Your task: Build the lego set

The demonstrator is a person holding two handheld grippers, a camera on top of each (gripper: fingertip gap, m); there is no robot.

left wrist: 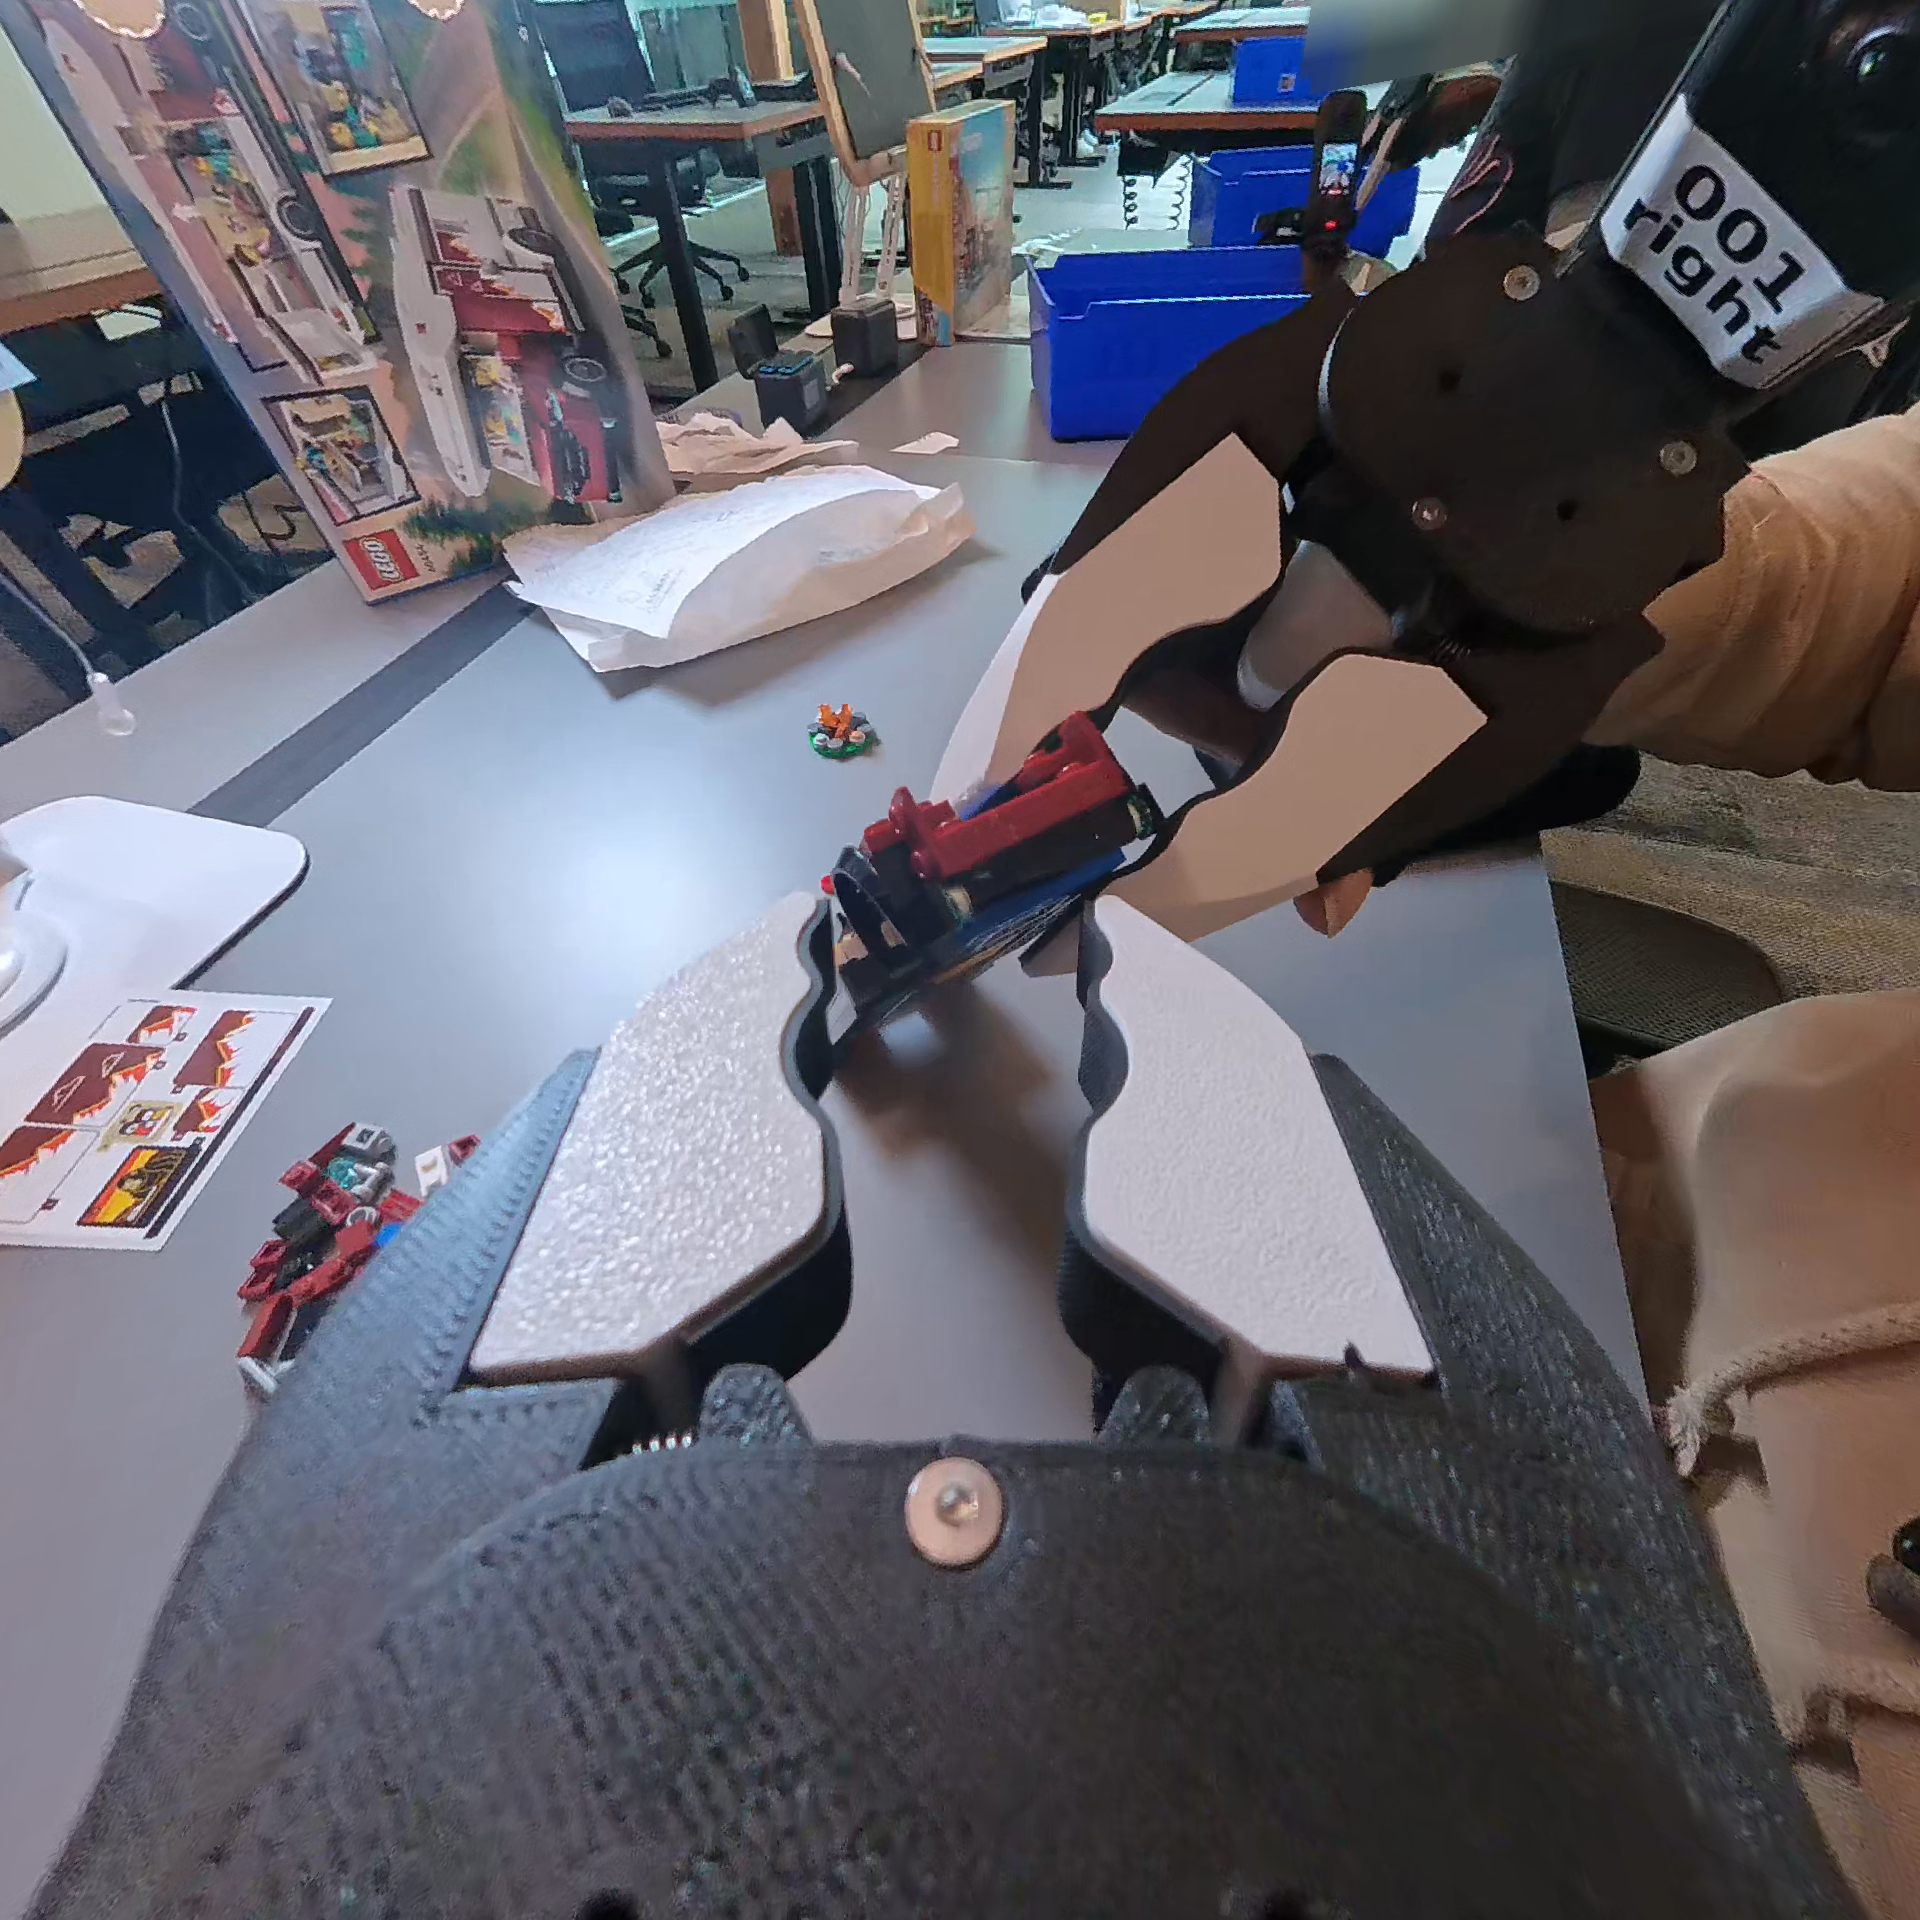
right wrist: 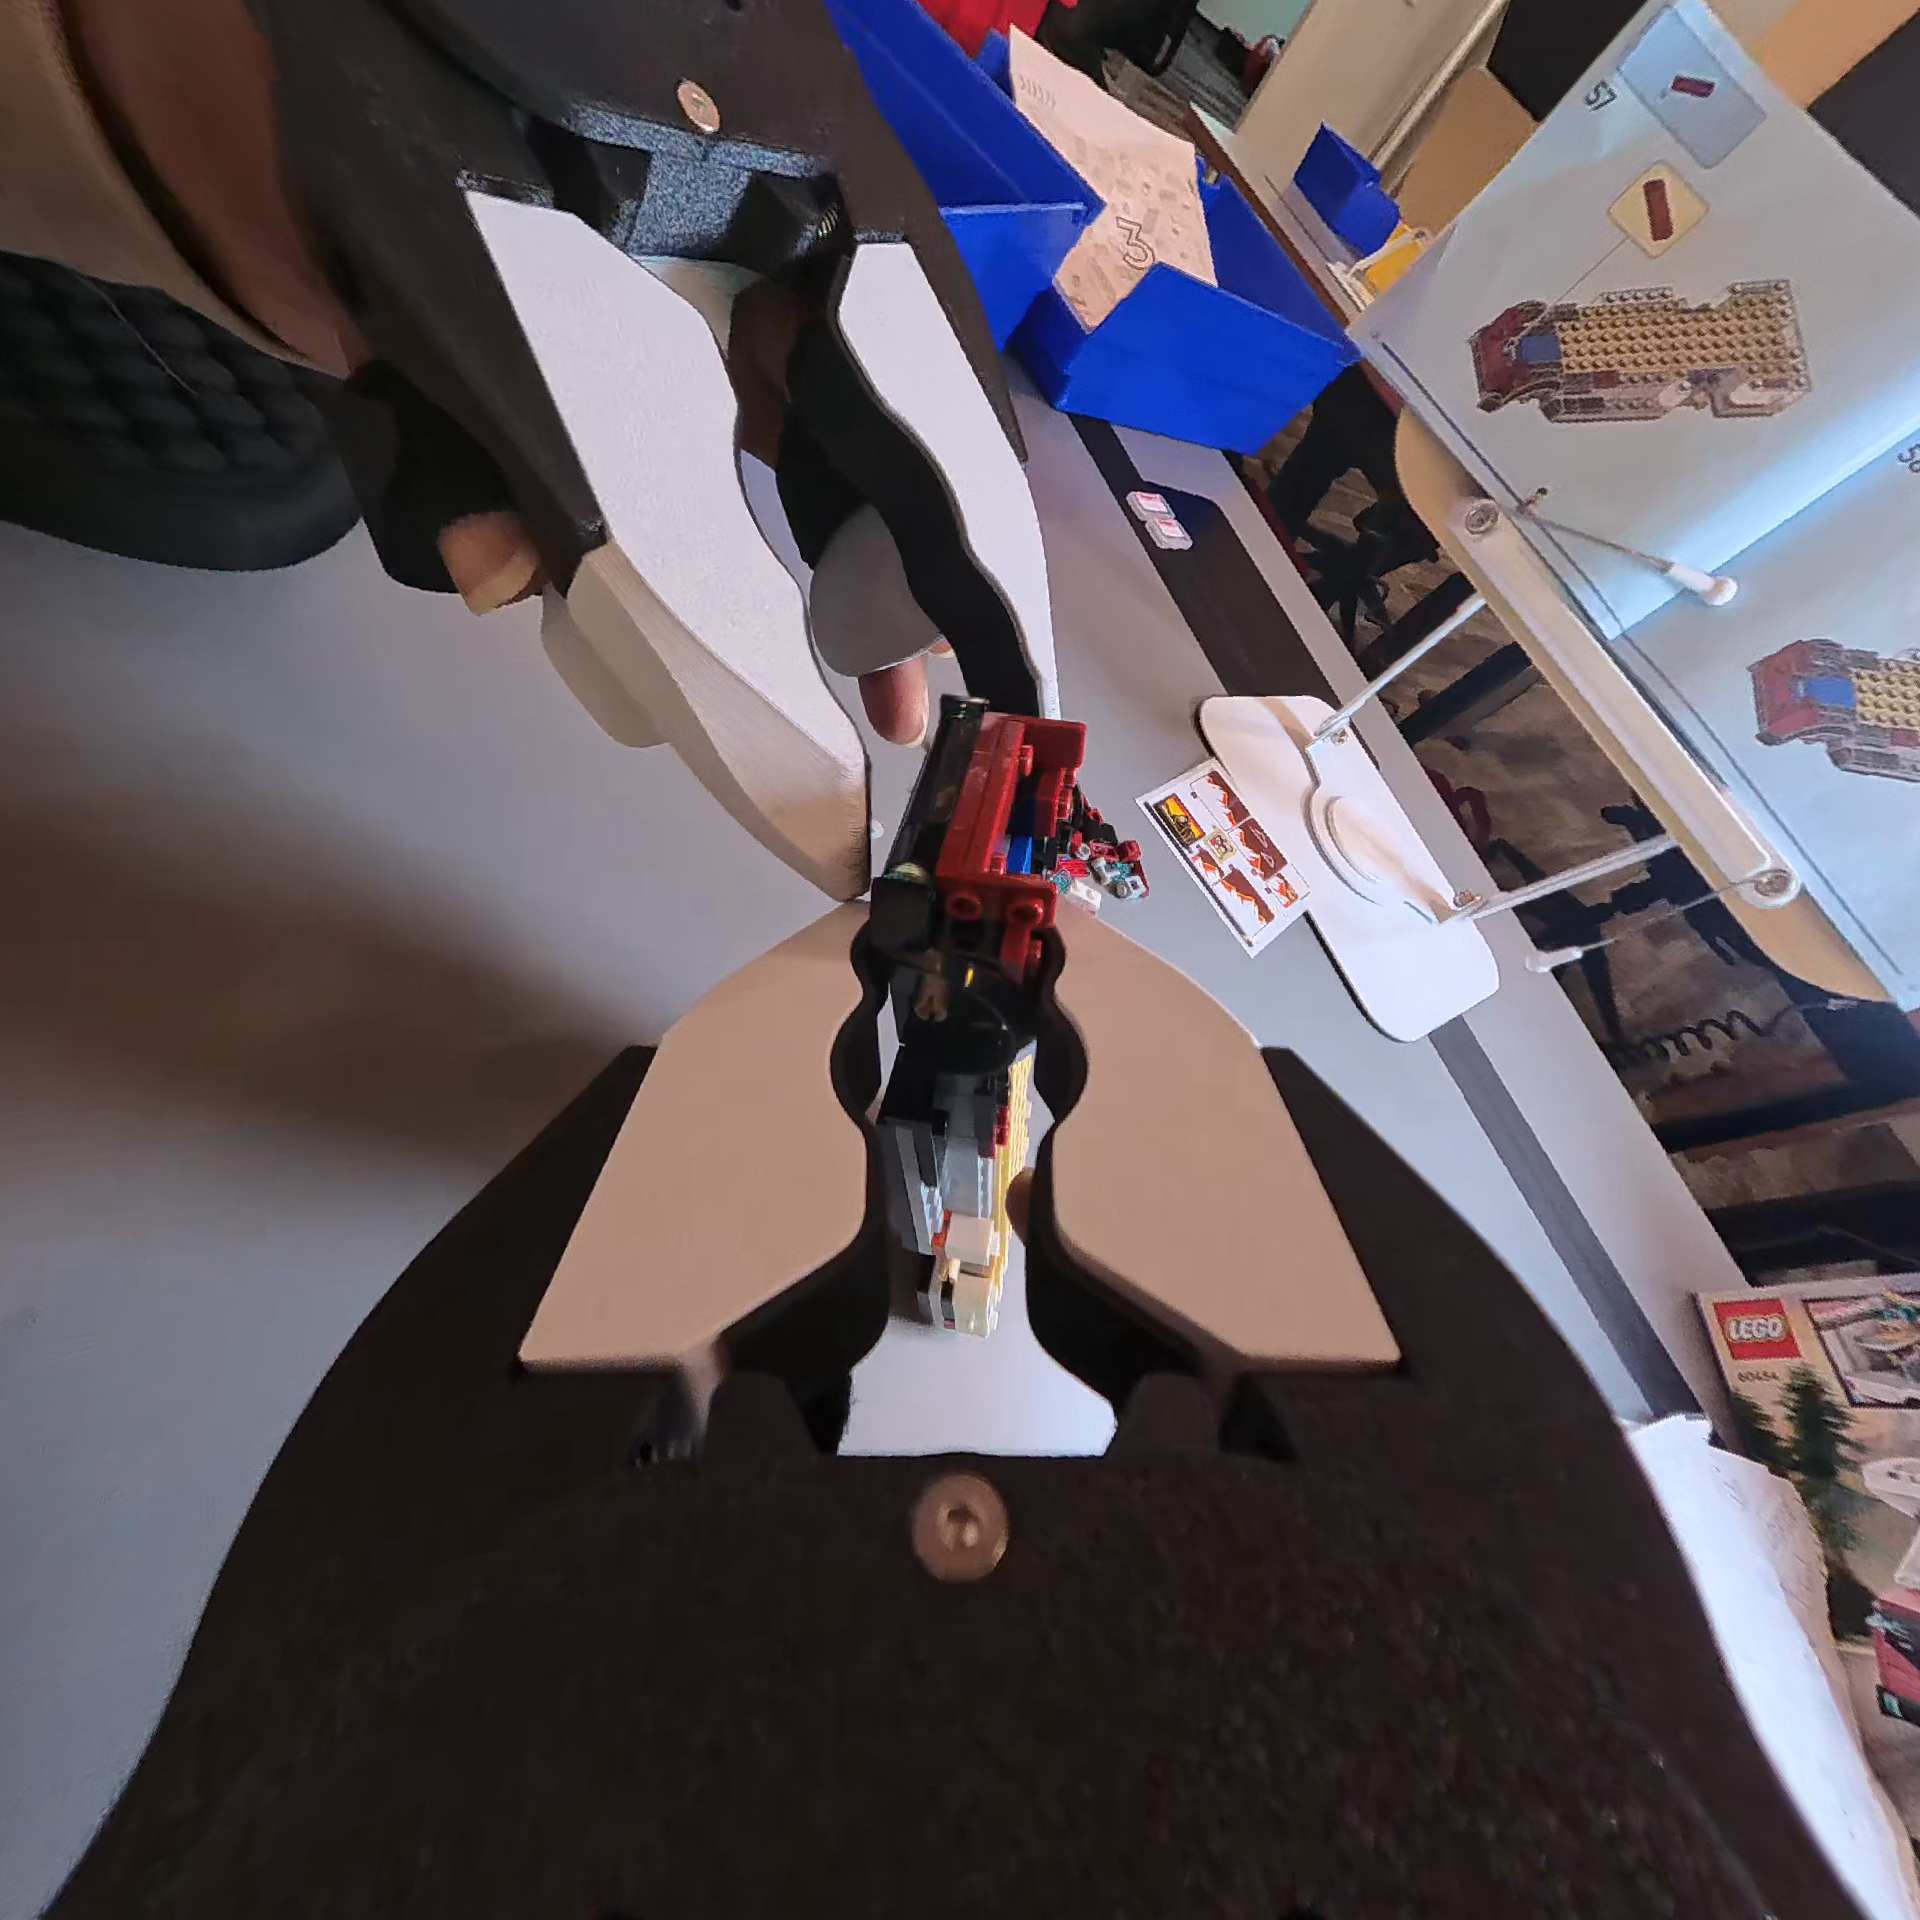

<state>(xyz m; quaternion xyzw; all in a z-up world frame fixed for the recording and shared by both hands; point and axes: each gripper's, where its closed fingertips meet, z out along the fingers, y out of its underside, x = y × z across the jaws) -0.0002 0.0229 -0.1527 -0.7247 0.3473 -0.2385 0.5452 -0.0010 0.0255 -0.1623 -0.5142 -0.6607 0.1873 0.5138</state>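
Gripping a dark red and black brick model [right wrist: 987,935] above the counter [left wrist: 520,831] with the right tool [right wrist: 961,977], left tool [left wrist: 951,935] spread open around its end, likely risking studs popping loose under sideways squeezing.

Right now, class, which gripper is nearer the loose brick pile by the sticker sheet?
Left. The left gripper is just right of the brick pile; the right gripper, clamped on the brick model, is farther right.
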